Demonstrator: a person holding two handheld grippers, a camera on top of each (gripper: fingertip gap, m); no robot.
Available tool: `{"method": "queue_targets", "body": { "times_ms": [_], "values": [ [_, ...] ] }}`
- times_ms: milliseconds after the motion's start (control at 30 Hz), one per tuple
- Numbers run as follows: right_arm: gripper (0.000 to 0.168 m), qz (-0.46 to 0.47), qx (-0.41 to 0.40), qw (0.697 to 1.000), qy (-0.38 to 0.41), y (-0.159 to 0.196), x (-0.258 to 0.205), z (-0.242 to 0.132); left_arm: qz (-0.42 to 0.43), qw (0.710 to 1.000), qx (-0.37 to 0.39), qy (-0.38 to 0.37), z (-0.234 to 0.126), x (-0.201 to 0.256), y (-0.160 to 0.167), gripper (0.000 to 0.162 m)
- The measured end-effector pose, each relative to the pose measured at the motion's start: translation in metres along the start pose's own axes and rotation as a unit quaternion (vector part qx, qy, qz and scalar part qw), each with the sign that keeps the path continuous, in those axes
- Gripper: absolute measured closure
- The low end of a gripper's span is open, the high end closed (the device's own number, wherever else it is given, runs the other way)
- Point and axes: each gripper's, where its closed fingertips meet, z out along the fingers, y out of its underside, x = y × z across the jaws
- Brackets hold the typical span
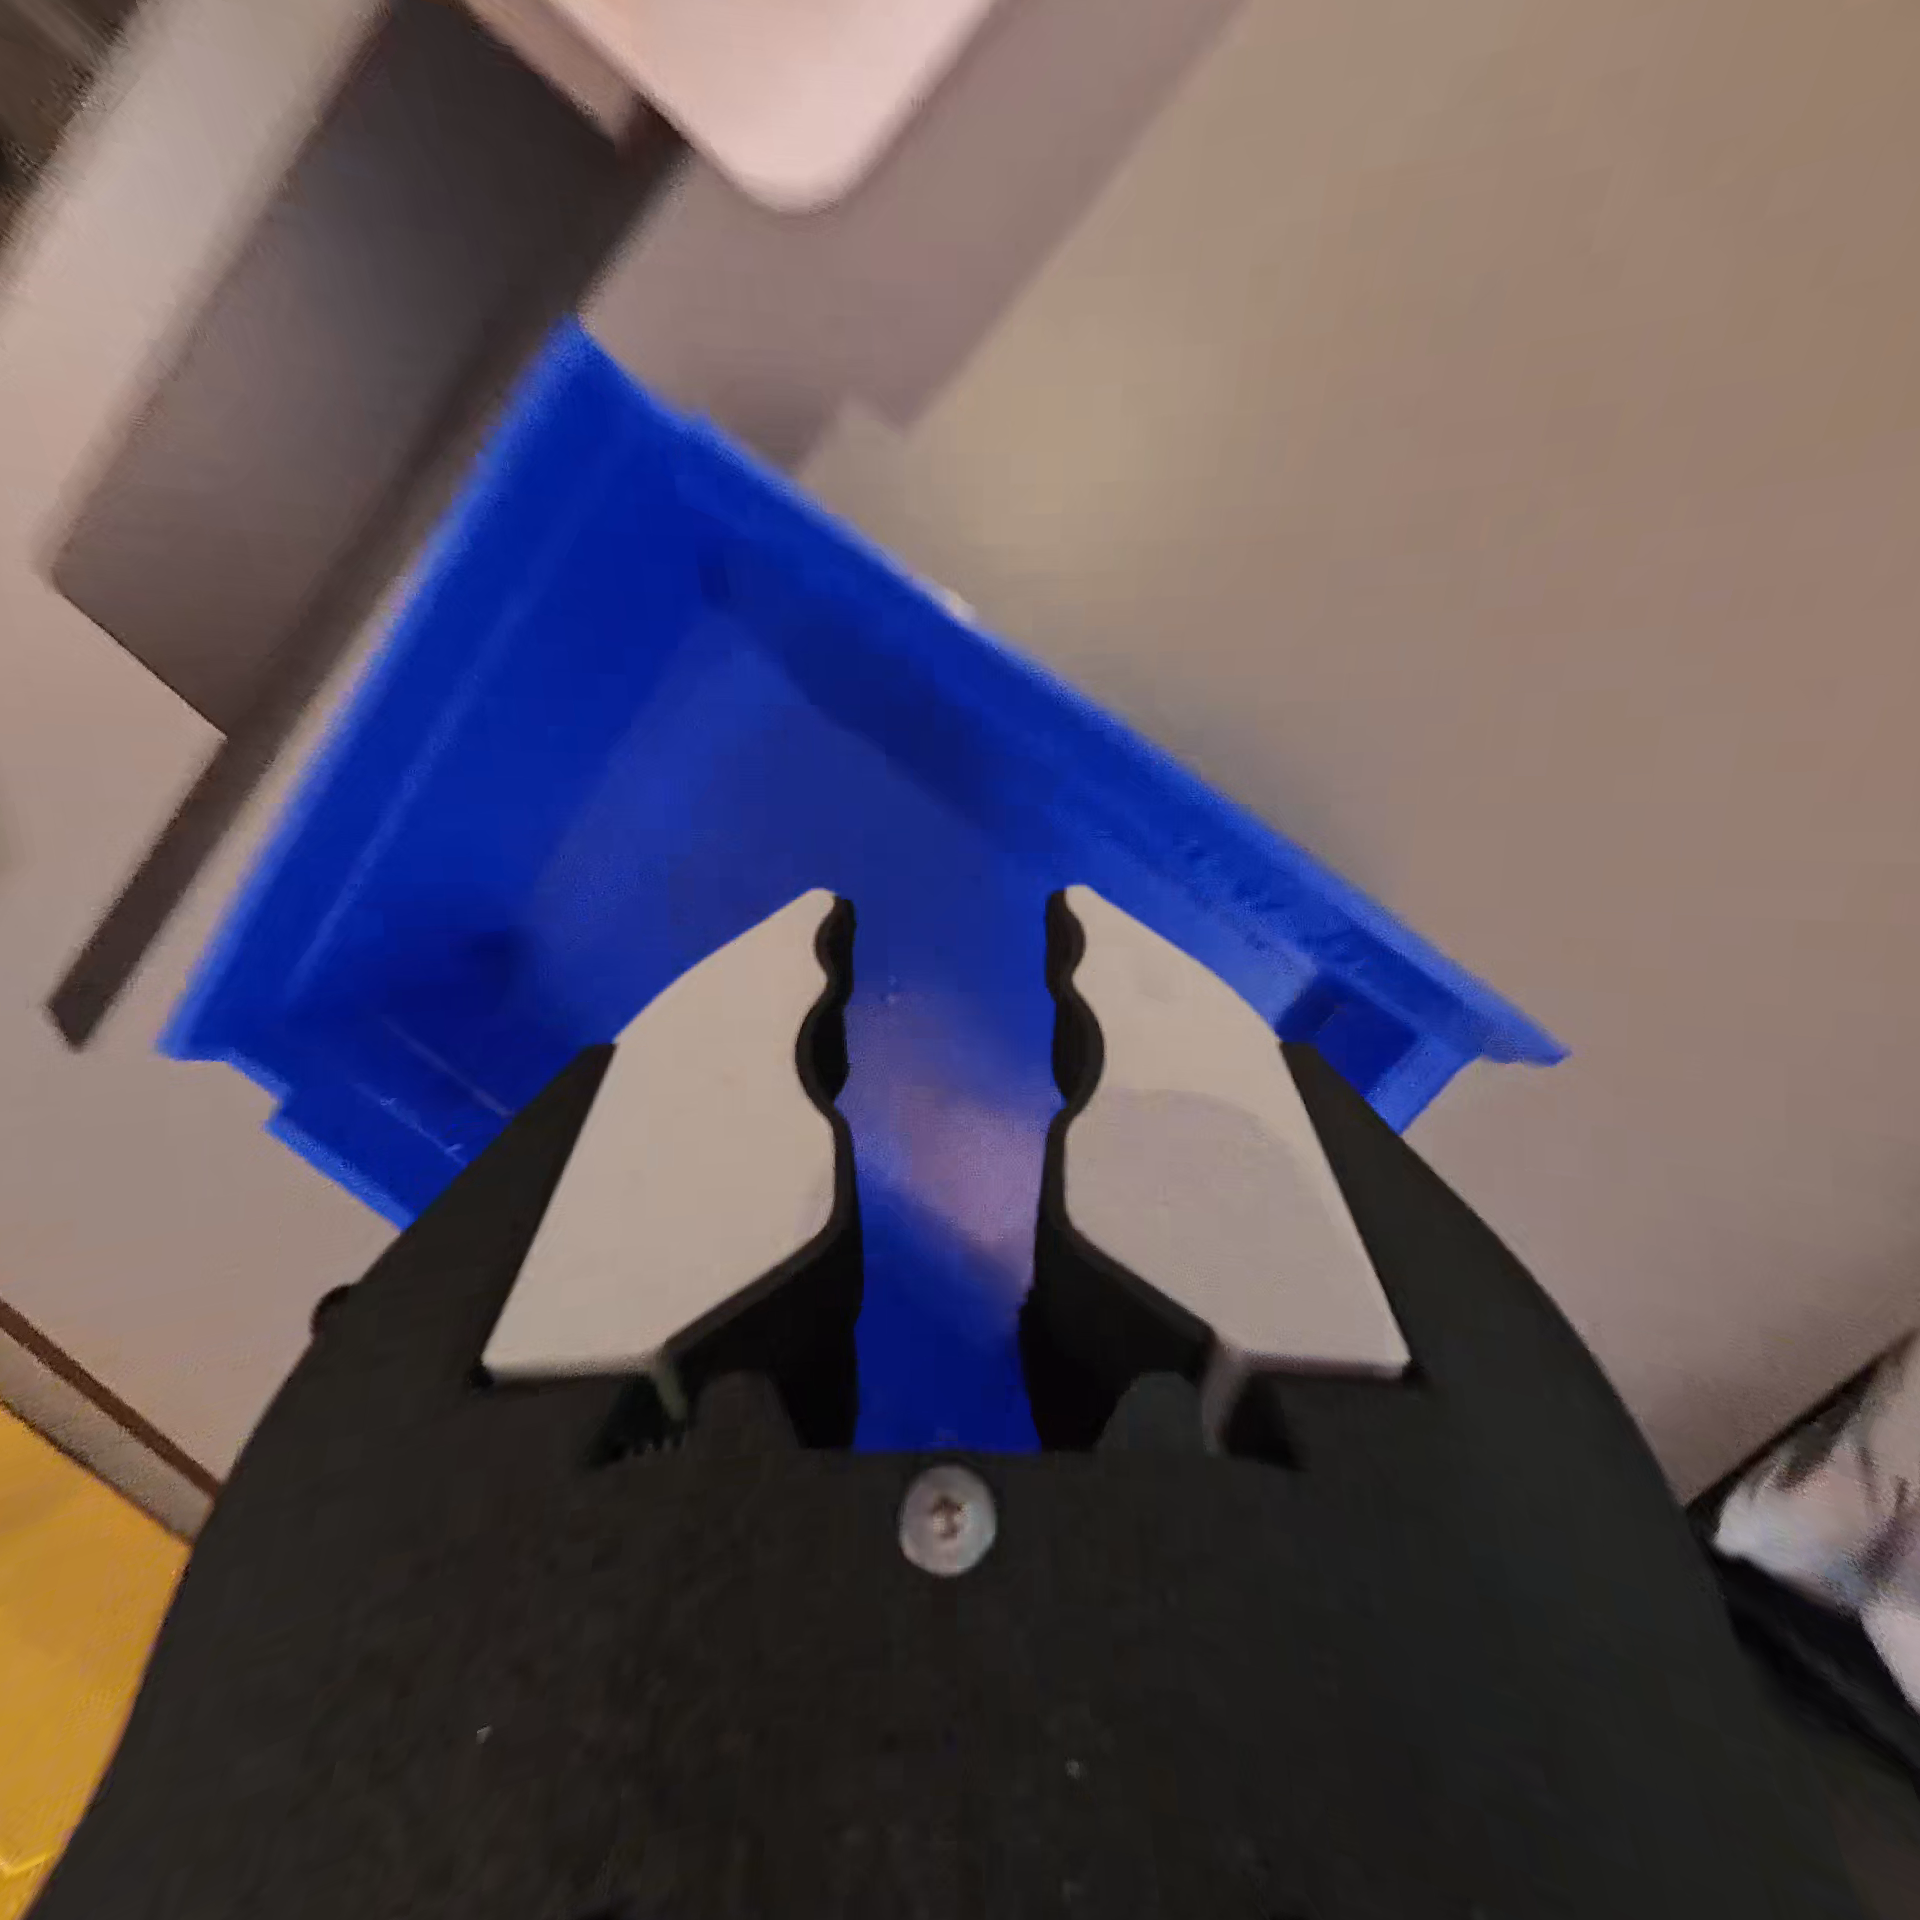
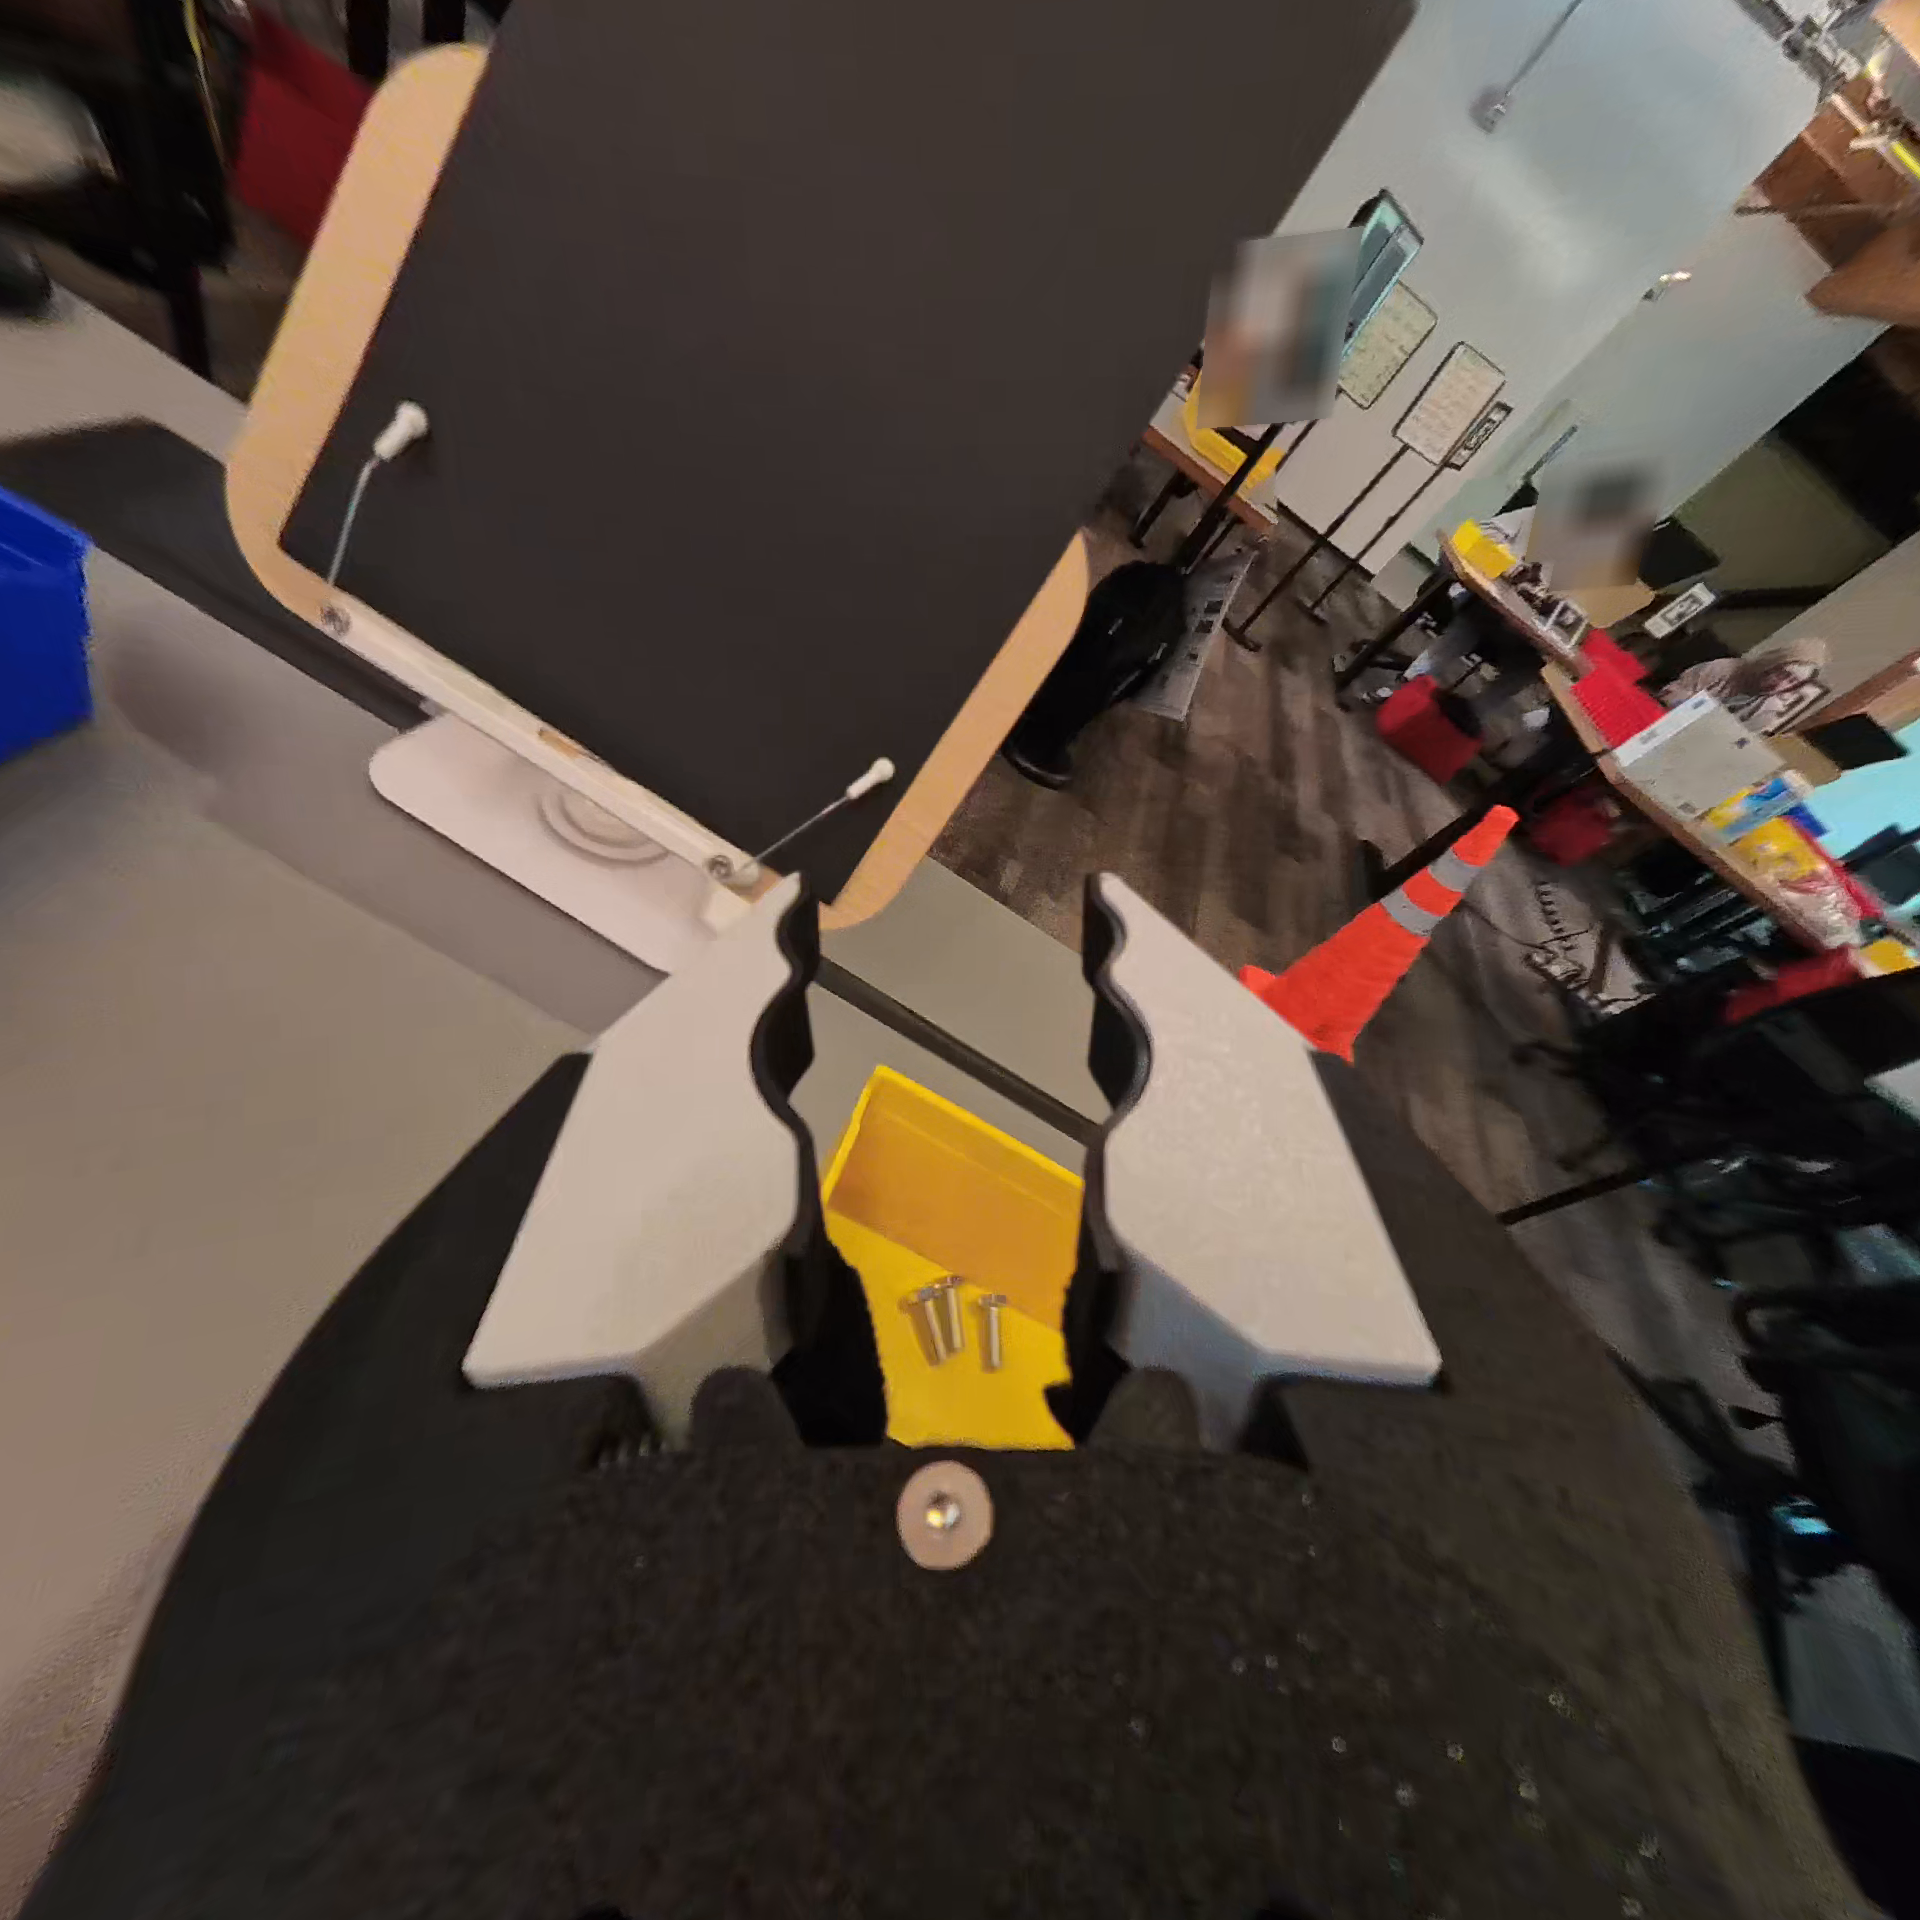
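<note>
Fingers of the left gripper (image 1: 948, 914) stand apart w/ nothing between them, hovering over a blue bin (image 1: 665, 790) that sits on the grey desk (image 1: 1455, 520). The bin lies at an angle, one corner pointing toward the far side of the desk; its inside looks bare, though the picture is blurred, so small things in it could be missed. A dark mat (image 1: 260, 447) lies on the desk beyond the bin's far left wall, and a pale pink rounded slab (image 1: 769, 94) shows past that. At the near left corner of the picture, a yellow surface (image 1: 73, 1621) lies just past the desk's edge.

Fingers of the right gripper (image 2: 940, 914) also stand apart and hold nothing. Below and between them is a yellow bin (image 2: 966, 1195) near the desk's right edge, w/ three small silver screws (image 2: 951, 1320) lying side by side on its floor. Just beyond the fingertips stands a dark board w/ a light wooden rim (image 2: 790, 364), tilted, on a white base (image 2: 499, 800); thin cables w/ white ends attach at its lower edge. The blue bin's corner shows at the left edge of this view, well apart from the yellow one. Off the desk to the right: an orange traffic cone (image 2: 1392, 935) on the floor, and cluttered tables farther back.
</note>
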Motion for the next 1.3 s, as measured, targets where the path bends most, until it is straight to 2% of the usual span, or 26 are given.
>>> {"method": "queue_targets", "body": {
  "times_ms": [67,133,233,300,467,667,800,933,1033,1133,1233,1300],
  "values": [
    [0.118,-0.028,0.006,0.999,-0.027,-0.005,-0.018,0.005,0.018,0.998,-0.059,-0.009,0.025,-0.018,0.029,0.128],
    [0.118,-0.042,0.037,0.994,-0.094,-0.015,-0.047,0.006,0.027,0.993,-0.111,-0.031,0.040,-0.040,0.052,0.126],
    [0.118,-0.044,0.059,0.984,-0.160,-0.026,-0.076,0.009,0.022,0.988,-0.150,-0.015,0.056,-0.053,0.066,0.115],
    [0.117,-0.050,0.067,0.981,-0.178,-0.030,-0.086,0.008,0.025,0.984,-0.174,-0.001,0.066,-0.054,0.070,0.110],
    [0.117,-0.068,0.085,0.978,-0.180,-0.034,-0.091,0.000,0.027,0.967,-0.253,-0.023,0.084,-0.066,0.093,0.107],
    [0.119,-0.049,0.117,0.973,-0.191,-0.037,-0.081,-0.011,-0.004,0.967,-0.256,-0.009,0.097,-0.072,0.101,0.110],
    [0.120,-0.020,0.143,0.967,-0.212,-0.044,-0.076,-0.017,-0.018,0.967,-0.254,-0.003,0.102,-0.075,0.103,0.119],
    [0.131,0.020,0.190,0.954,-0.229,-0.063,-0.072,-0.031,-0.015,0.969,-0.248,-0.002,0.104,-0.074,0.101,0.127],
    [0.139,0.054,0.215,0.944,-0.245,-0.077,-0.073,-0.037,-0.008,0.976,-0.217,-0.013,0.102,-0.072,0.093,0.127],
    [0.151,0.114,0.211,0.935,-0.263,-0.088,-0.073,-0.032,0.023,0.990,-0.128,-0.057,0.081,-0.074,0.065,0.127],
    [0.152,0.196,0.176,0.909,-0.323,-0.095,-0.085,-0.017,0.080,0.986,0.039,-0.142,0.021,-0.069,0.000,0.128],
    [0.143,0.248,0.155,0.870,-0.397,-0.098,-0.102,-0.010,0.143,0.959,0.177,-0.166,-0.034,-0.042,-0.053,0.128]
  ]
}}
